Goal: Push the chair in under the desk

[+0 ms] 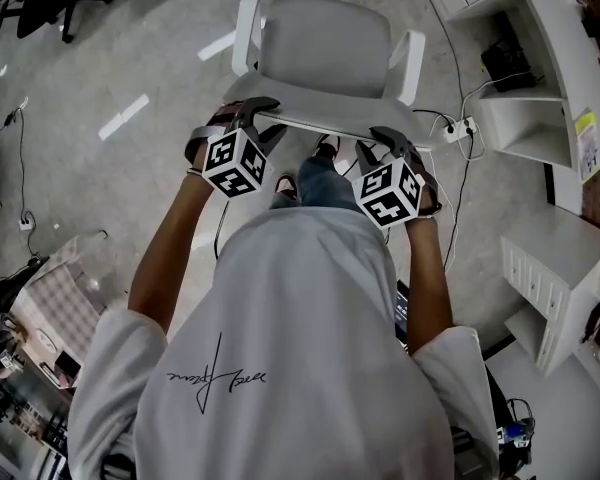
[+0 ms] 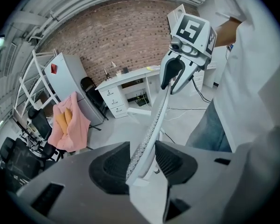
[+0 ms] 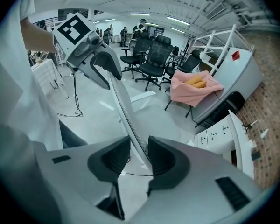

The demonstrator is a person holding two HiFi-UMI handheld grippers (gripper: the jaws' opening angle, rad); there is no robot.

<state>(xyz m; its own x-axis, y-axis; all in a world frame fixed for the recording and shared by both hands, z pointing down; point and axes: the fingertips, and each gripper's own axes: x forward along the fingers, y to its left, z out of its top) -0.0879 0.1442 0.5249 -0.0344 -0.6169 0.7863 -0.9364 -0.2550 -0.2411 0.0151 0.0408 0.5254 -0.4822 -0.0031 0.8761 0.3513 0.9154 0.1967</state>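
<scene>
Left gripper [image 1: 255, 113] and right gripper [image 1: 388, 140], near the person, each closed on the top edge of the backrest [image 1: 330, 120], left and right ends respectively. Beyond them, the chair [image 1: 325, 43] stands on the floor [image 1: 160, 68], seat facing away. The white table [image 1: 555, 58] lies to the far right, apart from the chair.

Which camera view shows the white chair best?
The head view: it shows the chair from above, seat, armrests and backrest. Each gripper view shows only the backrest's thin top edge between that gripper's fingers.
</scene>
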